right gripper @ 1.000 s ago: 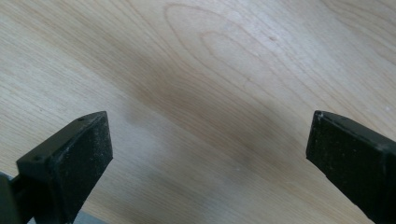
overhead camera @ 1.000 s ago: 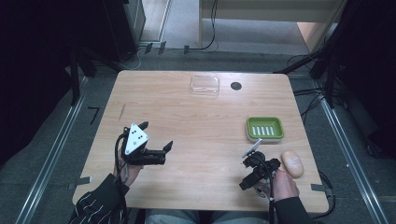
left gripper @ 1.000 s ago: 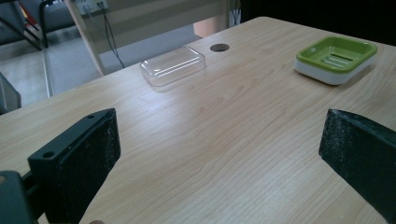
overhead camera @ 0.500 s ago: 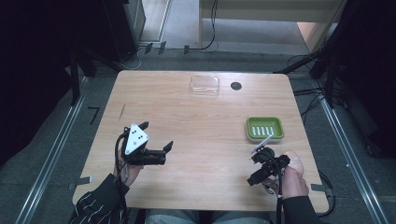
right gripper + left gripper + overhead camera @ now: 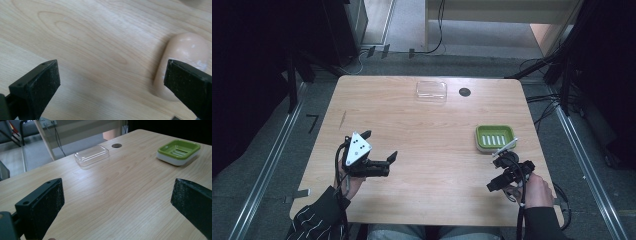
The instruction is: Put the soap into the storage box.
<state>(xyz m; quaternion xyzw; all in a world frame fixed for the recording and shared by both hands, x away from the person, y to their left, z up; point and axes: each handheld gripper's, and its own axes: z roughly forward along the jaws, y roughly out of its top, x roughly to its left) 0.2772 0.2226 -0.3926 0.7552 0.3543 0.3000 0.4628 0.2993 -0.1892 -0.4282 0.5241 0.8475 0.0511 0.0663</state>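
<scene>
At the table's 5 o'clock edge, the right gripper (image 5: 503,175) hovers released over the beige soap (image 5: 183,62); the left gripper (image 5: 379,147), at 8 o'clock, is also released.

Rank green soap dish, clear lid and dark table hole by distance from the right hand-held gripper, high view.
From the right hand-held gripper:
1. Green soap dish, just beyond it, near the right edge.
2. Dark table hole, far edge, right of centre.
3. Clear lid, far edge, left of the hole.

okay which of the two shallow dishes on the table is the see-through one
The clear plastic rectangular dish at the far edge; the other, the green soap dish, is opaque.
</scene>
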